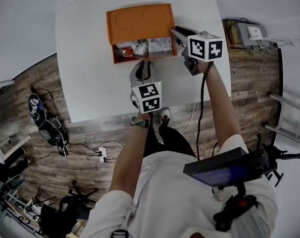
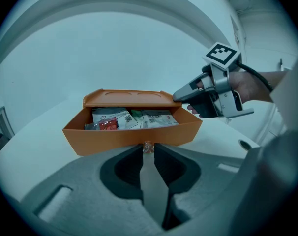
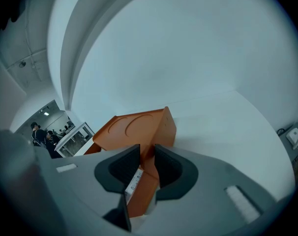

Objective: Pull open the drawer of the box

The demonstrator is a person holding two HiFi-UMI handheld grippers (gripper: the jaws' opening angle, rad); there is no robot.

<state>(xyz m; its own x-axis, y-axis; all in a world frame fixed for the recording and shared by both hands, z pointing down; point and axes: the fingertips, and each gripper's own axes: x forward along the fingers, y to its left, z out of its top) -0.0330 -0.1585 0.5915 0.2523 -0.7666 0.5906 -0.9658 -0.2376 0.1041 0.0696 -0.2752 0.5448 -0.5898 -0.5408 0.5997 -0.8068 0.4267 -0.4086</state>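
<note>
An orange box [image 1: 140,20] lies at the far side of the white table [image 1: 90,63]. Its drawer [image 1: 145,51] stands pulled out toward me, with several packets [image 2: 132,118] inside. My left gripper [image 1: 142,63] is at the middle of the drawer front [image 2: 114,139], shut on its small knob [image 2: 148,146]. My right gripper [image 1: 175,32] is at the box's right front corner [image 3: 159,132]. Its jaws straddle the orange wall there, and the pads do not visibly press on it. A white packet edge [image 3: 133,182] shows under its left jaw.
The table's near edge [image 1: 140,114] runs just behind my left hand. Beyond it is wooden floor with cables and a power strip [image 1: 103,154]. A shelf with devices [image 1: 249,33] stands to the right of the table.
</note>
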